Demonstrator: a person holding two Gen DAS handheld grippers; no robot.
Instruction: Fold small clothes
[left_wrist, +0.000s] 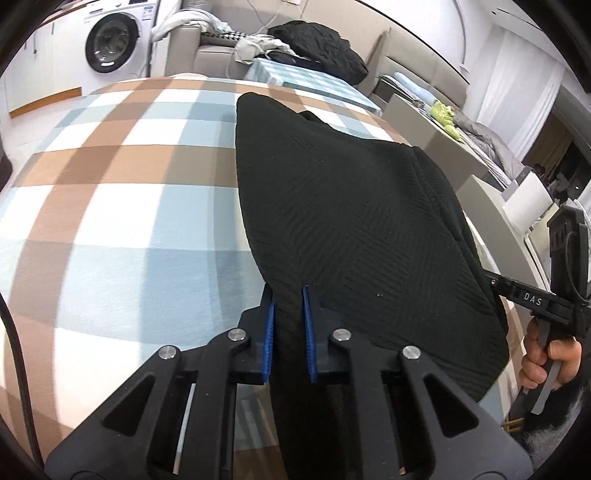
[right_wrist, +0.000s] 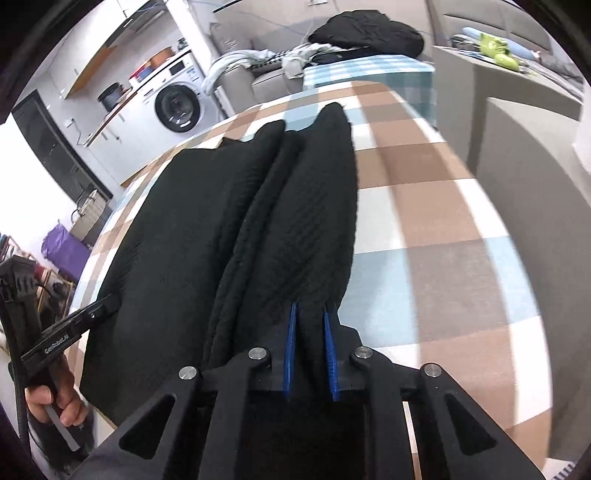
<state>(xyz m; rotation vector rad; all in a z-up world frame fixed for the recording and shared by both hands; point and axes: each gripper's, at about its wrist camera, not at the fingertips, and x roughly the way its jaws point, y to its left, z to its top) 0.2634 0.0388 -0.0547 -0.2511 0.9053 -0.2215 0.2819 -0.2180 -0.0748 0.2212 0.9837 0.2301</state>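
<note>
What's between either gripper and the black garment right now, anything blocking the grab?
Nothing visible. The left gripper is shut on the near edge of the black garment, cloth pinched between its blue pads. The right gripper likewise grips a bunched fold at its side. Beyond the garment, the checked tablecloth shows no other objects.

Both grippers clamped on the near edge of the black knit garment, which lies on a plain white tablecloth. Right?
Not quite: the tablecloth is checked in brown, light blue and white, as the left wrist view shows. The rest holds: left gripper and right gripper are each shut on the near edge of the black knit garment.
</note>
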